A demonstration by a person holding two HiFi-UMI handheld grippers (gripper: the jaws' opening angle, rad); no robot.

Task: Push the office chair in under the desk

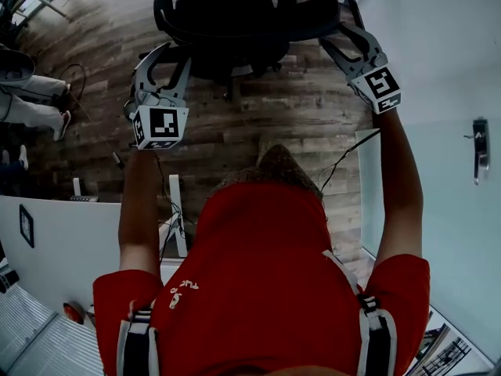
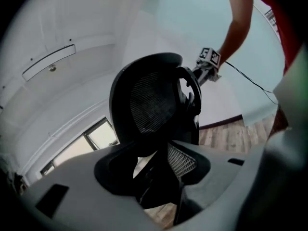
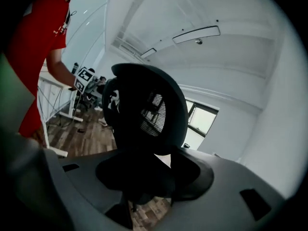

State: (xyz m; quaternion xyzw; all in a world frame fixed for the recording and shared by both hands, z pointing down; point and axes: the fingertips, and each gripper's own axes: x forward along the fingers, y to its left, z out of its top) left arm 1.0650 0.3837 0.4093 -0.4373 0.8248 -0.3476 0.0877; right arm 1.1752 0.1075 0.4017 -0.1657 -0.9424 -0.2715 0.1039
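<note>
Floor (image 1: 297, 124): grey-brown wood planks. Carries: one black office chair (image 1: 235, 22), standing on its base at the far side; thin dark cable (image 1: 92, 120) along the left; white table foot (image 1: 177, 202) near the middle.

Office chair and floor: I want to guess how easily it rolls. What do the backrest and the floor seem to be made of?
Office chair backrest: black mesh in a matte frame, probably plastic. A fine woven grid shows, and light comes through it in the right gripper view.
Floor: wood or wood-look laminate, the look cannot settle which. Plank seams and grain show, with little sheen.
</note>
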